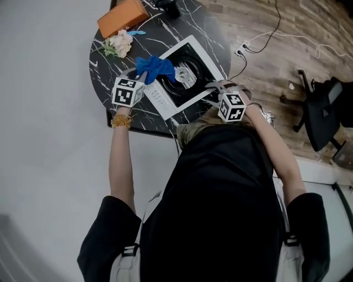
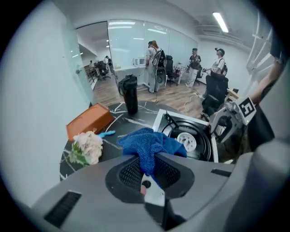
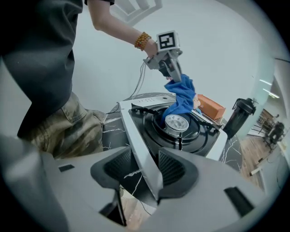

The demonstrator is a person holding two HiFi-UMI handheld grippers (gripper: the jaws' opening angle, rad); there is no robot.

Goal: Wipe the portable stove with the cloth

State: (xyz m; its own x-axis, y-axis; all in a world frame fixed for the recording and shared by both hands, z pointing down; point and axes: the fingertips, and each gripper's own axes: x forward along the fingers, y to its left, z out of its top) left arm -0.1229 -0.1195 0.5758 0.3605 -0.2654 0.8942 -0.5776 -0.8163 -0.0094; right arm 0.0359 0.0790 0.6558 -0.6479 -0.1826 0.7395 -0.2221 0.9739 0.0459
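Observation:
The portable stove (image 1: 164, 106), white-rimmed with a black top and a round burner, lies on the dark marbled round table (image 1: 107, 77). My left gripper (image 1: 142, 77) is shut on a blue cloth (image 1: 156, 68), which hangs from it over the stove's left half. In the right gripper view the cloth (image 3: 182, 98) droops from the left gripper (image 3: 171, 69) down to the burner (image 3: 176, 122). My right gripper (image 3: 147, 164) is shut on the stove's white near edge (image 3: 136, 145). The left gripper view shows the cloth (image 2: 152, 146) bunched between its jaws.
An orange box (image 1: 122, 16) and a pale flower (image 1: 119, 43) lie at the table's far left. A black bottle (image 2: 130, 95) stands at the far edge. An office chair (image 1: 322, 110) and cables (image 1: 259, 38) are on the wooden floor to the right. Several people stand far off.

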